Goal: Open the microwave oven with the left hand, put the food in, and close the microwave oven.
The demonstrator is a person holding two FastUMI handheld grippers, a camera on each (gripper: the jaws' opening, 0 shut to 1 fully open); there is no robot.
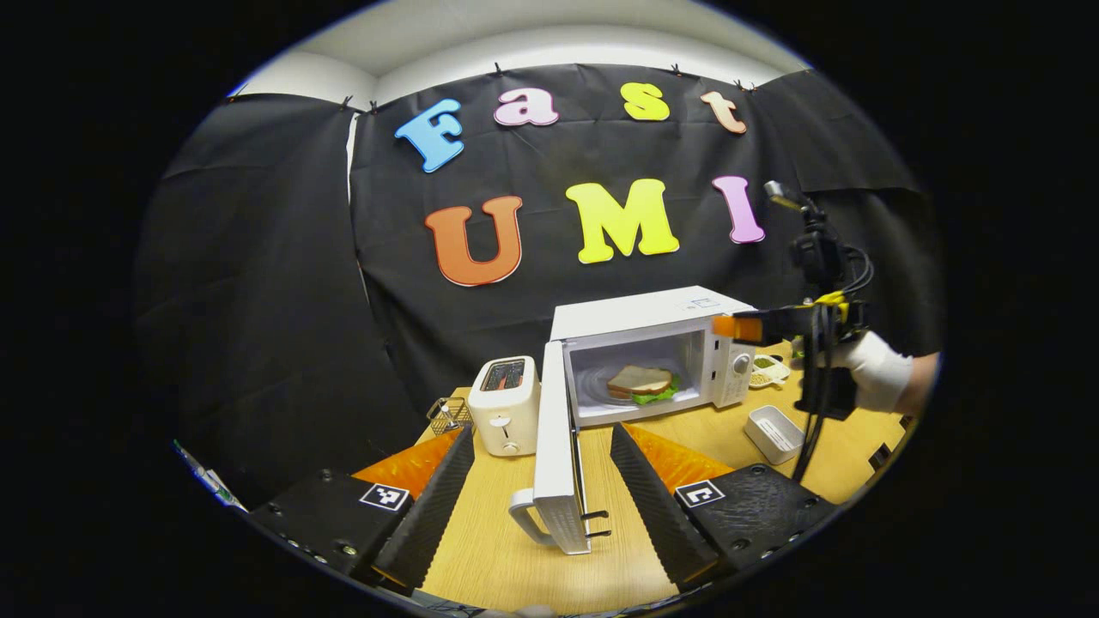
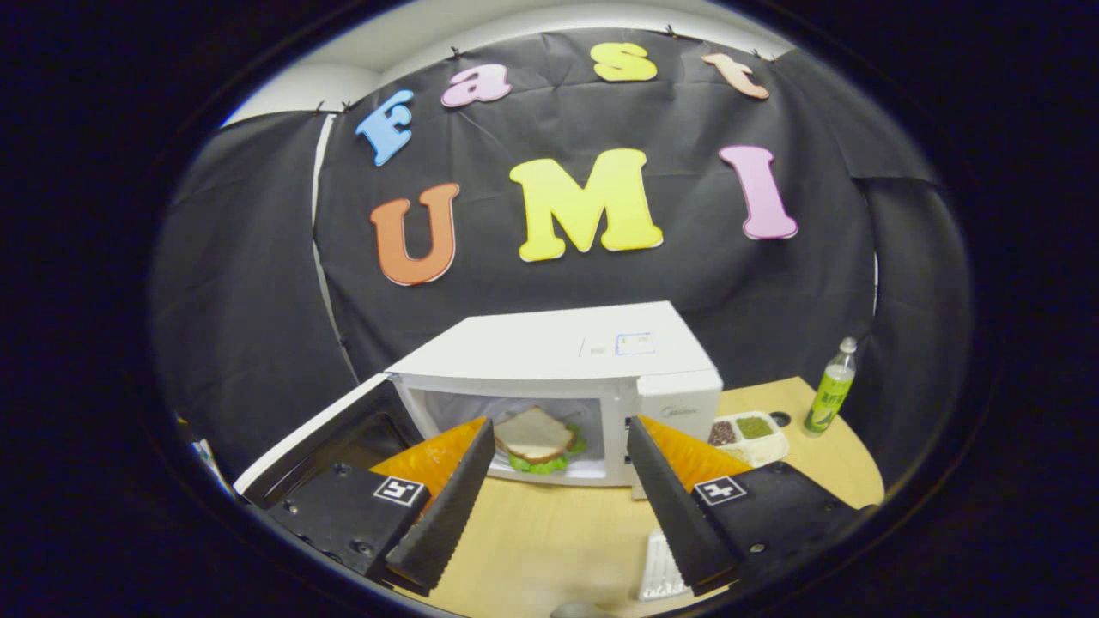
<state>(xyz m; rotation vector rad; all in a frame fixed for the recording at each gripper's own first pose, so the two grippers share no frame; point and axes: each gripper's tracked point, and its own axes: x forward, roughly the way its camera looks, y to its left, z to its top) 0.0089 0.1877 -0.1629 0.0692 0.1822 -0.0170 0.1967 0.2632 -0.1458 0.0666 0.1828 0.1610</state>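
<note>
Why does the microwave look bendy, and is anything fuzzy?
Left gripper view: the fisheye lens bows the microwave and its open door; the sandwich stays sharp. Right gripper view: the microwave flares wide, the table edge curves, and the small white thing at the bottom blurs.

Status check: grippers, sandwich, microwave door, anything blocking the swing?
Left gripper open, straddling the open door. Right gripper open, empty. Sandwich inside microwave. Toaster beside door.
</note>
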